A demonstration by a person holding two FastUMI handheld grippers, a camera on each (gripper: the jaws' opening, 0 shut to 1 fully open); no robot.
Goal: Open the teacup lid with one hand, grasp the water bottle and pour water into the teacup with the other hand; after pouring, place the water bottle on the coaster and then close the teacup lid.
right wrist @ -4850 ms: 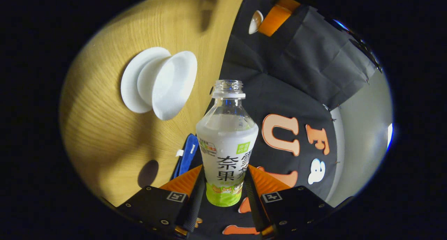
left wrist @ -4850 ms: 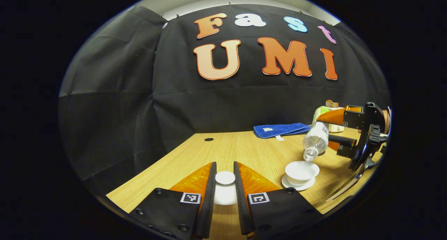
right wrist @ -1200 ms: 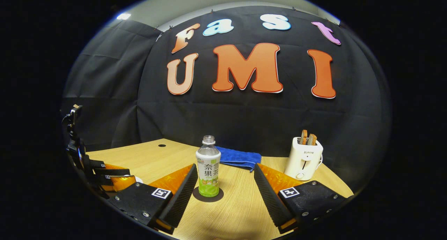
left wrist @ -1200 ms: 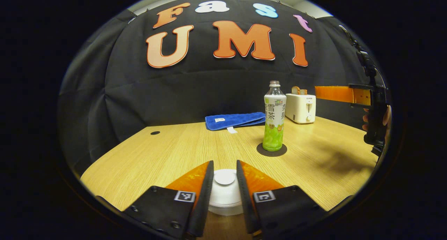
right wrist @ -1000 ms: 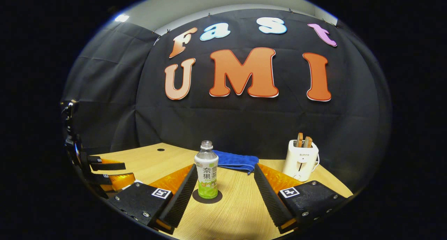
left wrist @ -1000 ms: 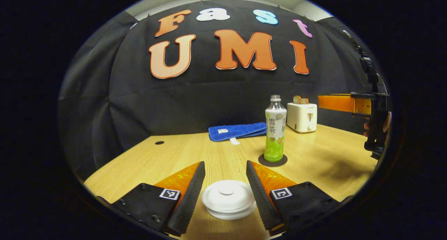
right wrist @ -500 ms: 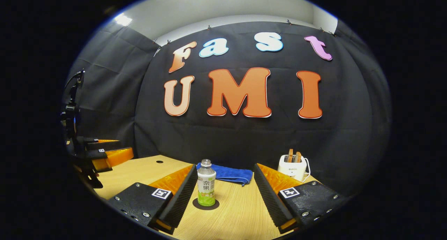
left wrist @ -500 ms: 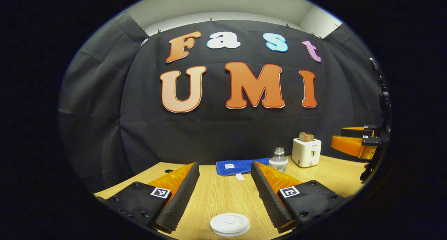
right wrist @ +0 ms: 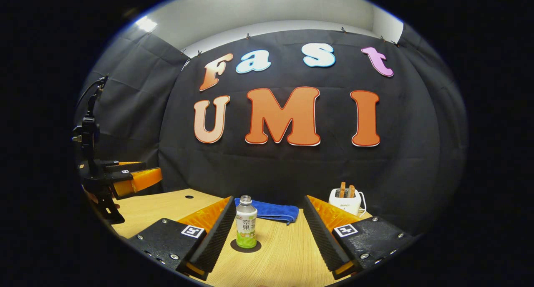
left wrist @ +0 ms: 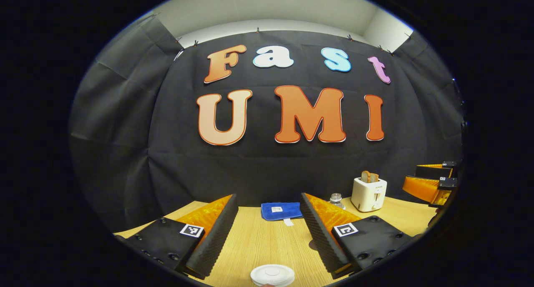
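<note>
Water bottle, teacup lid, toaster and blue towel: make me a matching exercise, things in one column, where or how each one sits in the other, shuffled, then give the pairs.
Things:
1. water bottle
2. teacup lid
3. toaster
4. blue towel

States:
A. holds bread slices in its slots
B. lies folded at the back of the table
C. stands upright on the dark coaster
D. sits closed on the cup, below the open left gripper

Pairs: 1-C, 2-D, 3-A, 4-B
</note>
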